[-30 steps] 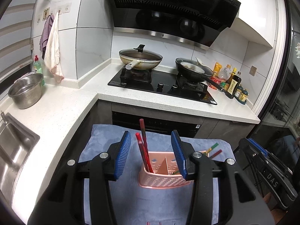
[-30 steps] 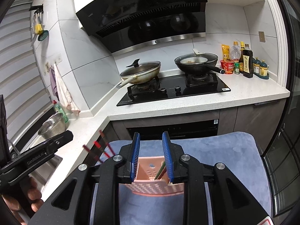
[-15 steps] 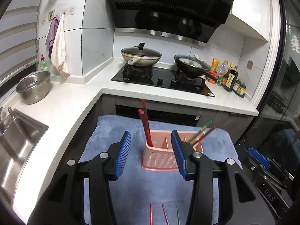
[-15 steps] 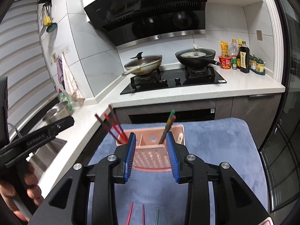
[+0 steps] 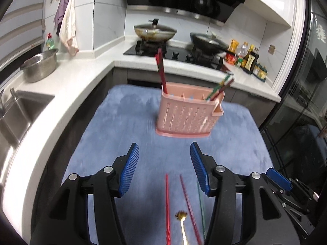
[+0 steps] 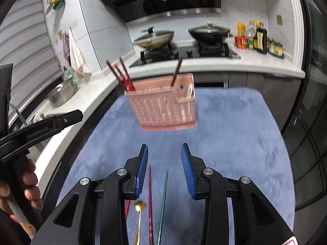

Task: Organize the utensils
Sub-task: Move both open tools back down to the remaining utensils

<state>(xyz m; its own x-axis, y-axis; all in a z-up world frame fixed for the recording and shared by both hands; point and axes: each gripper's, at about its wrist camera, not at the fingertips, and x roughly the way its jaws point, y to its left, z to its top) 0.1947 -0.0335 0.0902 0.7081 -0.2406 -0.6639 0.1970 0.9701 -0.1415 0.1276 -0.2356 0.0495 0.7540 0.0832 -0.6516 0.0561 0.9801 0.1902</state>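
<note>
Both the left gripper (image 5: 164, 168) and right gripper (image 6: 164, 168) gape empty above loose chopsticks (image 6: 150, 194) on the blue mat (image 5: 122, 122); the pink basket (image 5: 187, 112) stands beyond; only the right view shows the person's hand (image 6: 26, 192)

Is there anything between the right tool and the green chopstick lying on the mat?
Nothing visible. The right tool is open above the blue mat, and the green chopstick lies bare between its fingers, with a red chopstick beside it.
</note>
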